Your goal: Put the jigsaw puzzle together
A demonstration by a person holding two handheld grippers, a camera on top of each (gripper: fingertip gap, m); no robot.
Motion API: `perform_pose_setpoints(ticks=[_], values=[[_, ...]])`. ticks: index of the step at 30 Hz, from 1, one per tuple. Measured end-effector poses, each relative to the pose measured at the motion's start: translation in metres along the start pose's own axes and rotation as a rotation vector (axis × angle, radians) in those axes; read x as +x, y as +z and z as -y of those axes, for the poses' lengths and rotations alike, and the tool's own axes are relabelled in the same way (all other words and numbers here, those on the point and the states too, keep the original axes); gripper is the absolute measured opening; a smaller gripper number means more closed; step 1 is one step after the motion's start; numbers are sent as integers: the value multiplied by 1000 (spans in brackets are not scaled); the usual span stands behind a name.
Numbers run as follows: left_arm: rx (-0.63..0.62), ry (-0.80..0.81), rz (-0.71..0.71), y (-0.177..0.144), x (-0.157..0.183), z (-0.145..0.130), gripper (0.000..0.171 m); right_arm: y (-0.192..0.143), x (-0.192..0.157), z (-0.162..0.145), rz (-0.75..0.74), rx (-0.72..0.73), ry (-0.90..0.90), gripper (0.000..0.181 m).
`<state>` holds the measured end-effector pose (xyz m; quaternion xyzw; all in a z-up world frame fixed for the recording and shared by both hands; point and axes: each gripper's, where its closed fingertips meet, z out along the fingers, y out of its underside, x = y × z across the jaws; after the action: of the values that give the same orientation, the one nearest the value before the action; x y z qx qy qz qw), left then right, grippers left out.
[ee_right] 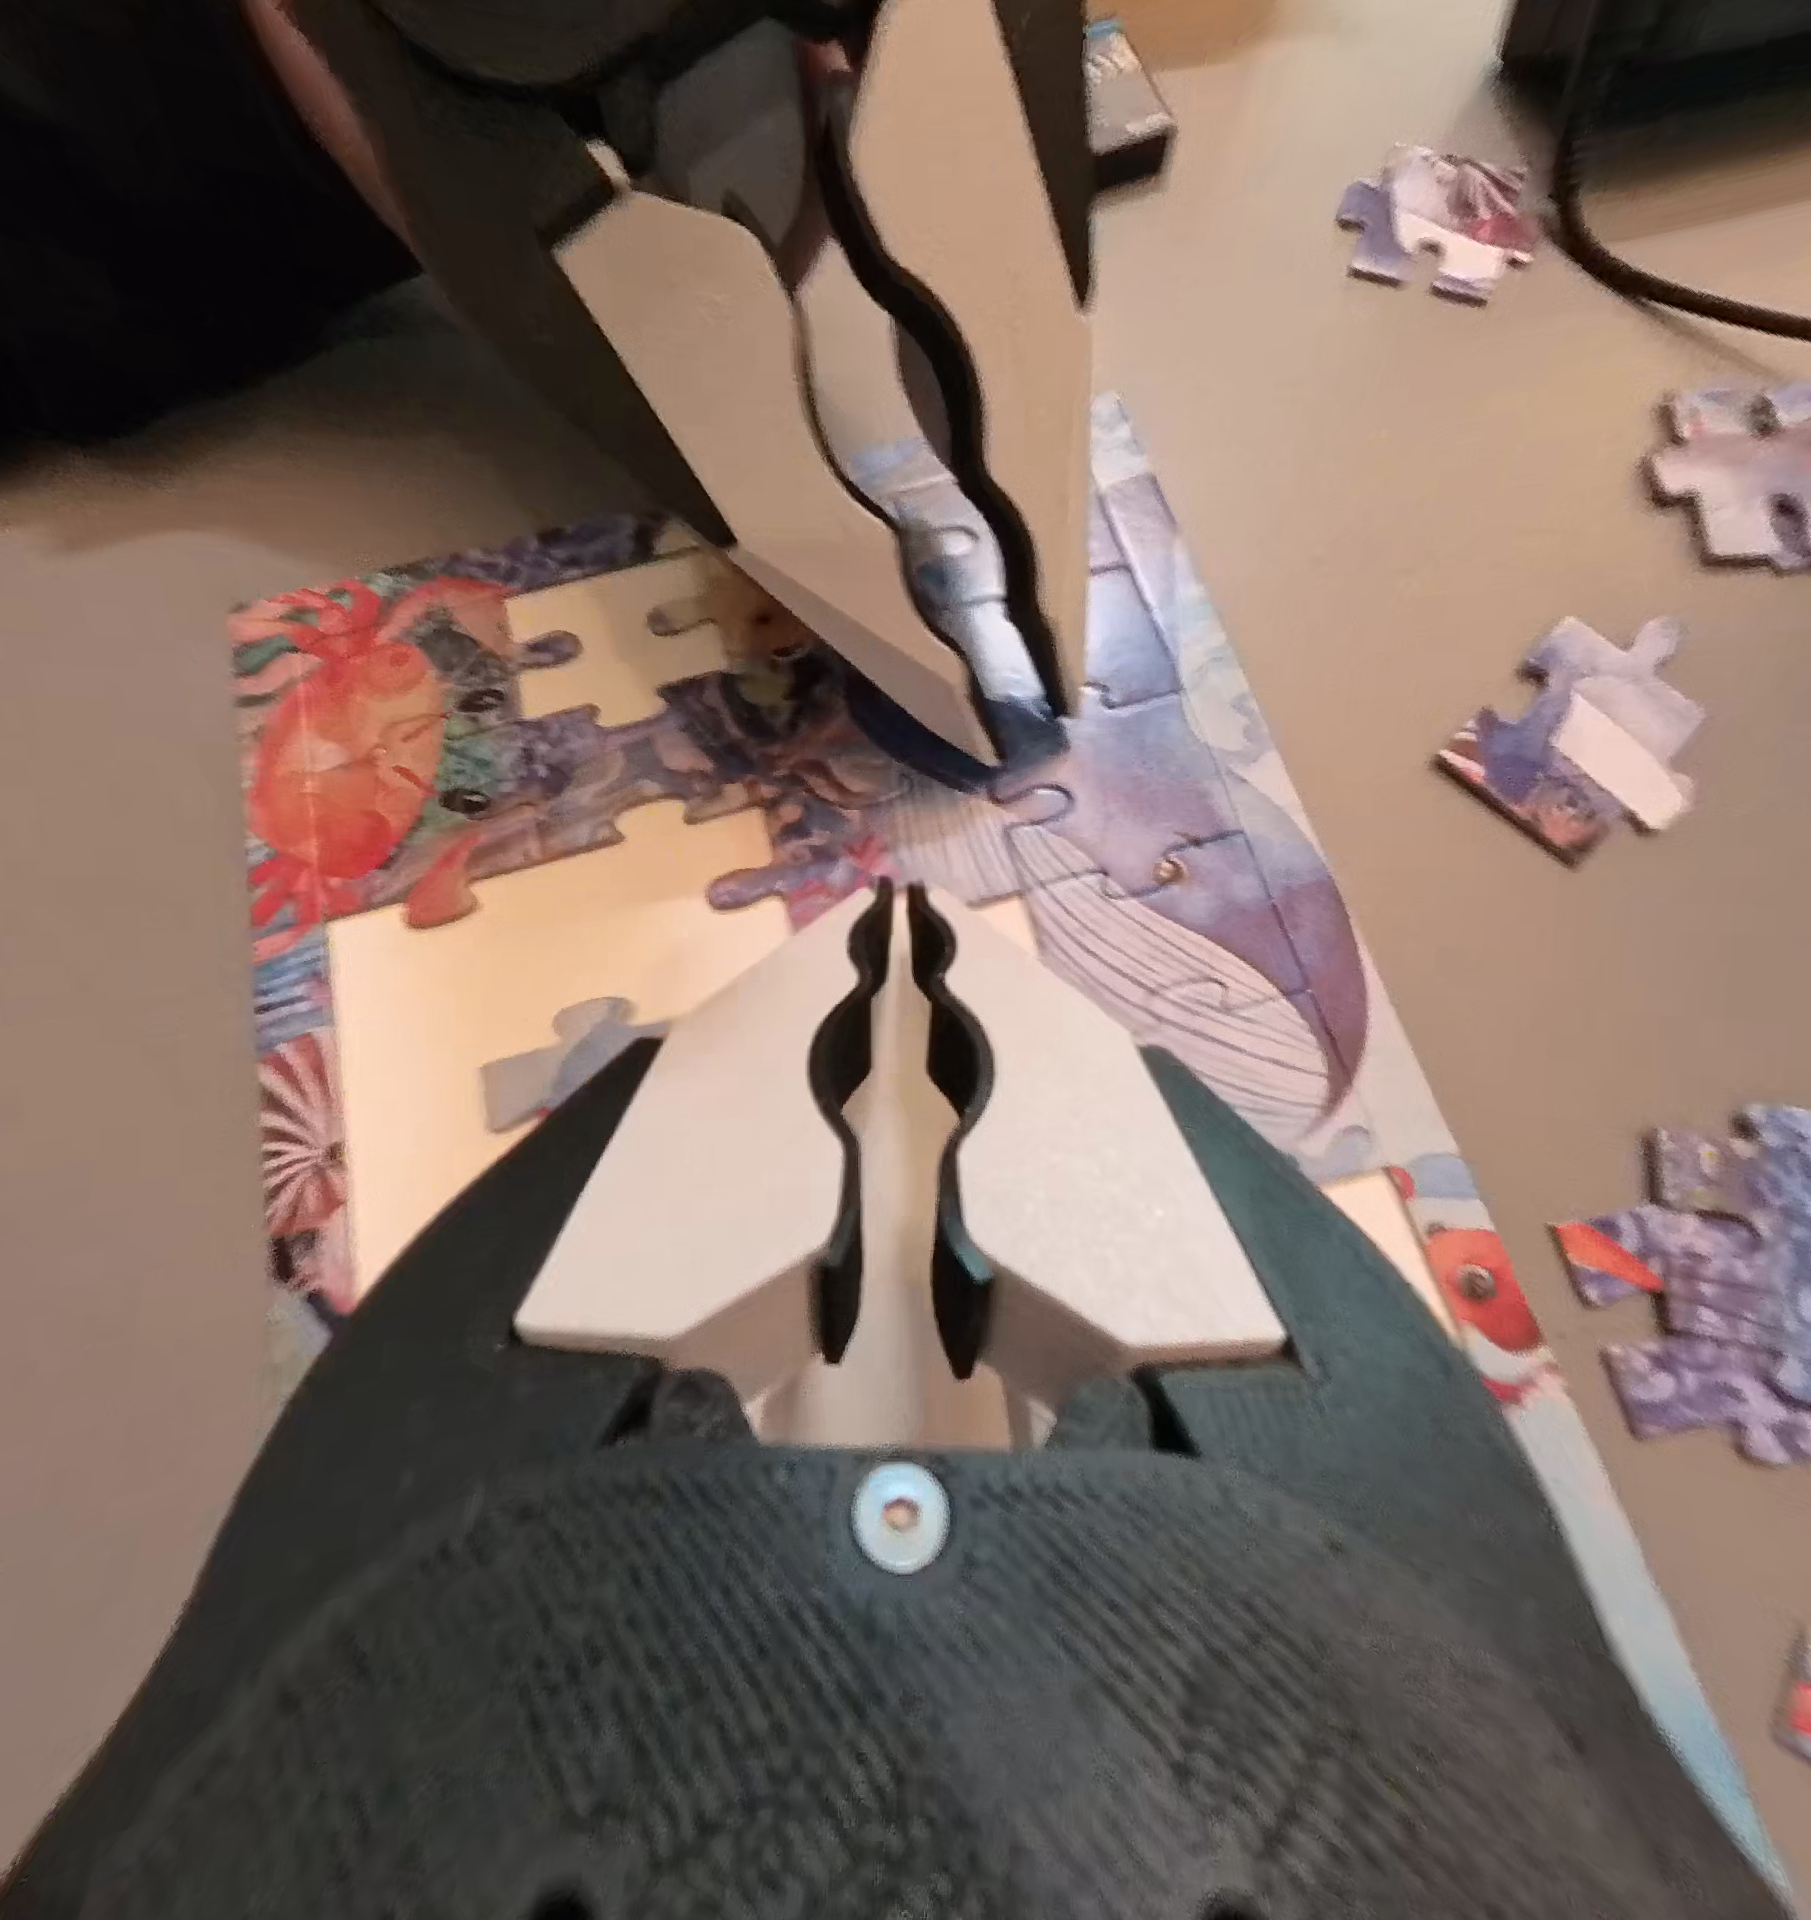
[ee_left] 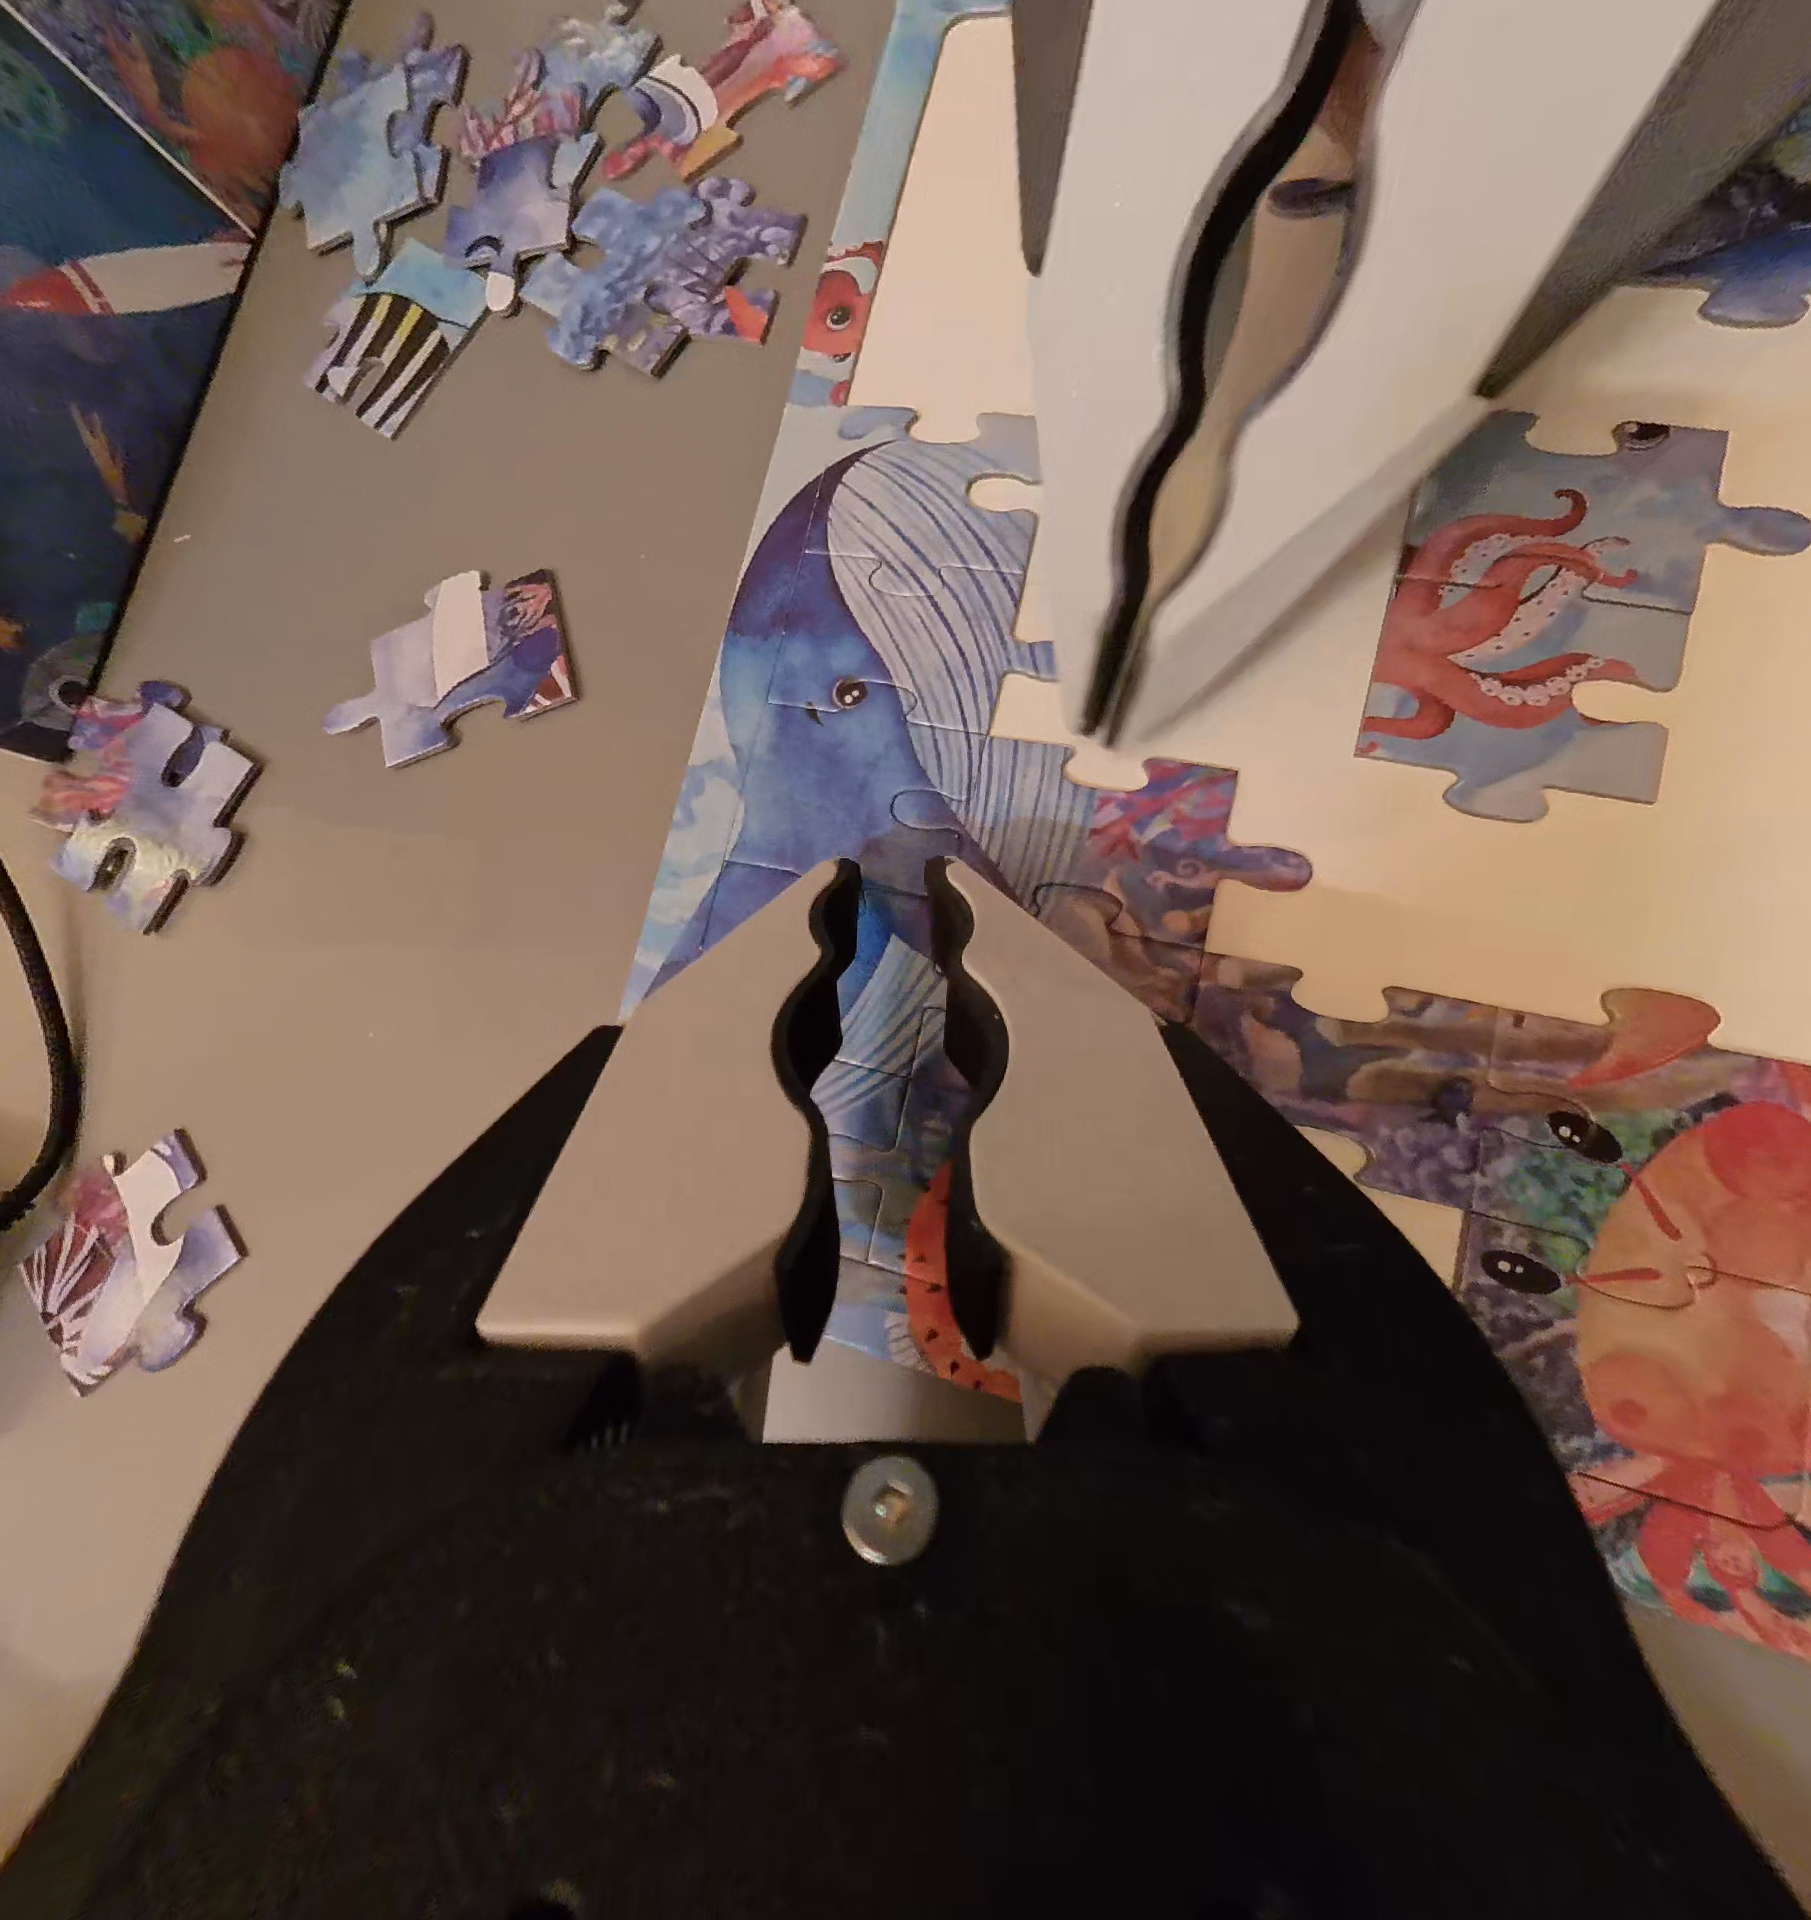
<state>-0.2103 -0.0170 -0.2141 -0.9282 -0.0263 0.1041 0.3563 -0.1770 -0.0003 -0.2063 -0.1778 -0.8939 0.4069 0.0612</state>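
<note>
The partly built sea-picture jigsaw lies in its cream tray (ee_left: 1503, 935). A blue whale (ee_left: 880, 644), an orange crab (ee_left: 1732, 1299) and a separate octopus block (ee_left: 1524, 613) are joined up. My left gripper (ee_left: 896, 868) is narrowly open with its tips low over the whale's lower body. I see nothing gripped. It also shows in the right wrist view (ee_right: 1020, 727), with its tips down on the puzzle. My right gripper (ee_right: 901, 891) is shut and empty above the bare tray beside the whale (ee_right: 1192, 904). It comes in from the top of the left wrist view (ee_left: 1103, 727).
Loose pieces lie on the grey table left of the tray: a heap (ee_left: 537, 208) and single ones (ee_left: 465, 665) (ee_left: 153, 800) (ee_left: 122, 1268). The puzzle box picture (ee_left: 70, 364) is at the far left, and a black cable (ee_left: 39, 1039) runs along the edge. From either gripper's tips it is about 5 cm to the whale (ee_right: 1192, 904).
</note>
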Motion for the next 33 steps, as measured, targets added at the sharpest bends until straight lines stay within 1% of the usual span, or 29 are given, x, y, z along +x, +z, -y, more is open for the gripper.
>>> perform_pose_setpoints(ticks=[1, 3, 6, 7, 8, 10, 11, 12, 14, 15, 18, 19, 21, 22, 25, 28, 30, 31, 32, 33], values=[[1, -5, -1, 0, 0, 0, 11, 1, -7, 3, 41, 16, 1, 2], [5, -20, -8, 1, 0, 0, 10, 5, -15, 7, 57, 24, -12, 5], [6, -37, -29, 1, 1, -1, 7, 15, -20, 6, 15, -14, -86, 5], [7, -37, -30, 1, 1, -1, 7, 16, -17, 7, -12, -15, -102, 0], [6, -37, -30, 1, 1, -1, 7, 16, -9, 7, -54, -18, -112, 0], [4, -35, -31, 1, 2, -1, 6, 11, 22, 4, -200, -30, -96, 0], [2, -34, -34, 2, 3, -1, 4, 8, 35, 2, -248, -37, -68, 0], [-1, -32, -34, 2, 4, -1, 2, 7, 38, 2, -242, -36, -27, 0], [-10, -17, -16, 2, 3, -1, 0, 13, 18, 6, -83, -18, 37, 0], [-13, -9, -9, 2, 3, -1, 0, 15, 16, 7, -66, -16, 44, 0], [-14, -14, -7, 3, 2, 0, 0, 11, 47, 5, -260, -41, -13, 0], [-13, -18, -9, 3, 2, 0, 0, 12, 46, 6, -251, -41, -18, 0], [-12, -24, -12, 3, 2, 0, 0, 19, 26, 11, -114, -17, -5, 0], [-12, -27, -13, 3, 2, 0, 0, 20, 28, 11, -127, -17, 5, 0], [-14, -38, 2, 2, -1, -1, 0, 13, 58, 7, -314, -43, -38, 0], [-24, -63, 35, 1, -10, -5, 0, 15, 55, 8, -333, -43, -38, 0], [-26, -90, 49, 0, -15, -8, 0, 20, 31, 12, -216, -34, -112, 0], [-27, -102, 50, -1, -17, -9, 0, 20, 29, 12, -217, -38, -121, 0], [-22, -112, 43, -1, -17, -9, 0, 19, 33, 12, -248, -44, -119, 0], [-21, -117, 40, -1, -17, -9, 0, 19, 32, 12, -239, -40, -119, 0]])
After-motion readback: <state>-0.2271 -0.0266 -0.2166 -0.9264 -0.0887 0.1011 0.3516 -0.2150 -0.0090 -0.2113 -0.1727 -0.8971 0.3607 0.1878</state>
